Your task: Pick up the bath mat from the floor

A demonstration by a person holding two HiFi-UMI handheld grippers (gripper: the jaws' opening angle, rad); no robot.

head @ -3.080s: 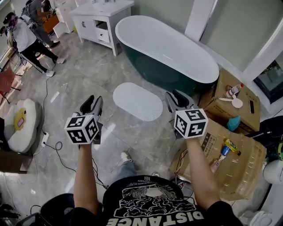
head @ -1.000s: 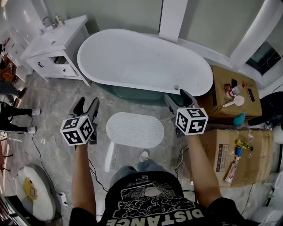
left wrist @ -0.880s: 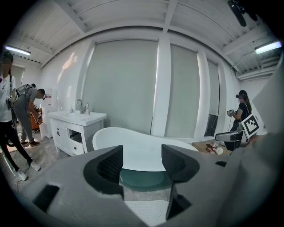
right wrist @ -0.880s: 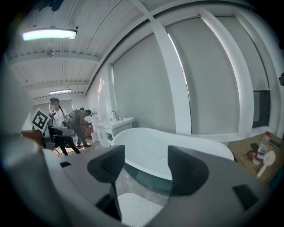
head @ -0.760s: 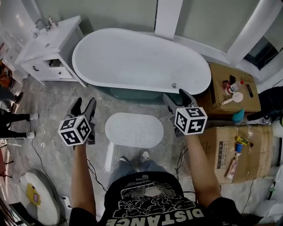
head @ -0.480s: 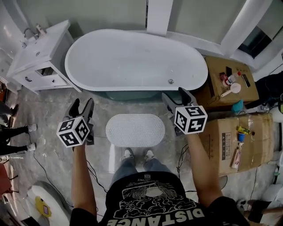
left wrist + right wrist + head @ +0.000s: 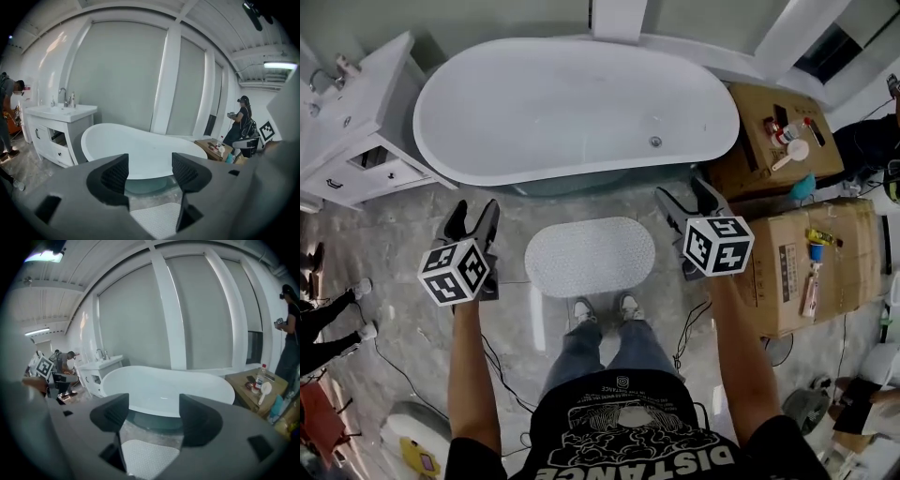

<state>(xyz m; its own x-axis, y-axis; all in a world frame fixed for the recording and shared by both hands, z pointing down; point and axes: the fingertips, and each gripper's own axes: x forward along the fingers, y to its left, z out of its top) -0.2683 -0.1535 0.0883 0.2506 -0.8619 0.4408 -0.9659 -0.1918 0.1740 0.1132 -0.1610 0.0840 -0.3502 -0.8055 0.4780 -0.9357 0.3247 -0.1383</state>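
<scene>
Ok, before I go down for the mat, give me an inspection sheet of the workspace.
Surface: glossy grey floor.
Job's things: white oval mat, flat on the floor between the bathtub and the person's shoes; untouched.
Clutter: two cardboard boxes at right, with bottles and tubes on top.
Grippers: left gripper and right gripper in the air either side of the mat; jaws apart and opening, nothing between them.
Cables: black cables on the floor beside the legs.
Surroundings: white vanity at left; other people at the edges.
</scene>
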